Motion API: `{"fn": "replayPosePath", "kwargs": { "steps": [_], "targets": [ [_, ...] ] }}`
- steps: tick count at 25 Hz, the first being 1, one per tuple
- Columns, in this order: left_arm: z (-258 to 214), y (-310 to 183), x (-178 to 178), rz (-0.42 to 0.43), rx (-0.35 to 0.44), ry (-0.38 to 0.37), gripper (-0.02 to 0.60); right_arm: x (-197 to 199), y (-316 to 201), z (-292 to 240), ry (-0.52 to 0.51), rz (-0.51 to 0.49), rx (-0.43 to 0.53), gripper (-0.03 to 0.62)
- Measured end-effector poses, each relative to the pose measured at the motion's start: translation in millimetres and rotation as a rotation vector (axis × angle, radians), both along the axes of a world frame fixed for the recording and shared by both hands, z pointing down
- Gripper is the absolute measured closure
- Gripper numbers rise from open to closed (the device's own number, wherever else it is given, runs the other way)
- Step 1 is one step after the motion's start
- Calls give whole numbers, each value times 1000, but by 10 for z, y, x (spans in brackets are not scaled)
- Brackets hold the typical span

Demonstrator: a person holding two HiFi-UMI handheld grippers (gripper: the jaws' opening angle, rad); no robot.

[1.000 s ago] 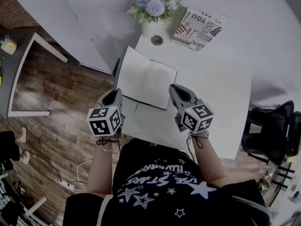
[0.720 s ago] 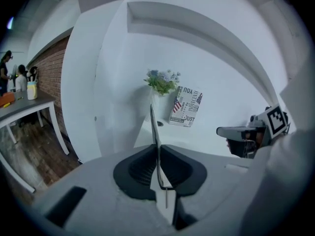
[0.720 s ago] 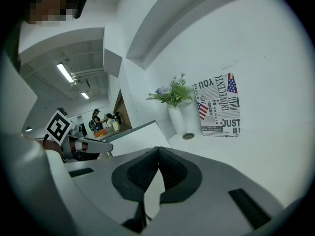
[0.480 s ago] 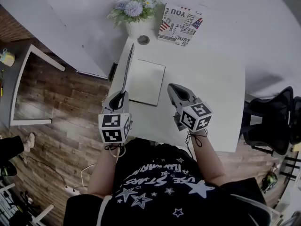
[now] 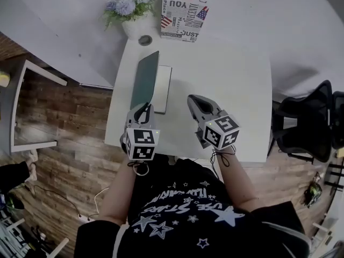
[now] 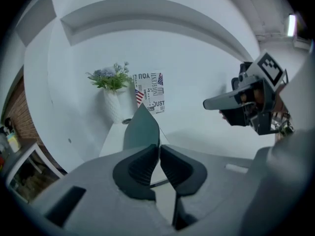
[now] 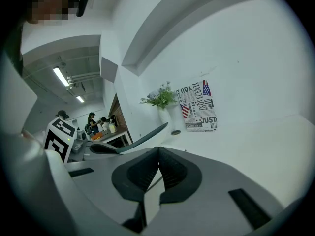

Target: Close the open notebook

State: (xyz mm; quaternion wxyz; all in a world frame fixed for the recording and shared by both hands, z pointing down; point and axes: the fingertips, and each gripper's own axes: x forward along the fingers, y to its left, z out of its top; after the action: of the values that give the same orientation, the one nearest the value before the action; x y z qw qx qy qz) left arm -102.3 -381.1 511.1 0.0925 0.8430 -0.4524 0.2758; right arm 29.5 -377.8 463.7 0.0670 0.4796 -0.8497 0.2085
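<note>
**Bringing the cover down flat**

The notebook (image 5: 163, 88) lies near the tabletop's (image 5: 226, 85) left edge, its dark cover (image 5: 145, 79) raised steeply. Our left claw (image 5: 143, 110) pinches that cover's near end. We should swing it rightward over the pages, releasing only once flat. The right claw (image 5: 194, 102), shut and empty, hovers beside.

Notebook (image 5: 145, 78) on table (image 5: 228, 93), vase (image 5: 133, 28) behind.

shirt (image 5: 183, 208): dark, stars, lettering unclear | left tongs (image 5: 144, 109), right tongs (image 5: 193, 100): grey
</note>
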Motion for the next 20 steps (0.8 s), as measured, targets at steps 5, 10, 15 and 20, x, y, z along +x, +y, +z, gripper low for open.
{"fn": "replayPosePath", "kwargs": {
  "steps": [5, 10, 15, 20],
  "targets": [
    [279, 77, 237, 36, -20, -93, 538, 210, 141, 42, 6, 15, -11, 592],
    [536, 123, 371, 49, -49, -170, 528, 408, 246, 70, 9, 26, -17, 592],
    [706, 139, 420, 32, -56, -248, 523, 507, 306, 61, 9, 15, -14, 592],
    [776, 144, 438, -3, -58, -295, 506, 567, 384, 44, 2, -19, -6, 592]
  ]
}}
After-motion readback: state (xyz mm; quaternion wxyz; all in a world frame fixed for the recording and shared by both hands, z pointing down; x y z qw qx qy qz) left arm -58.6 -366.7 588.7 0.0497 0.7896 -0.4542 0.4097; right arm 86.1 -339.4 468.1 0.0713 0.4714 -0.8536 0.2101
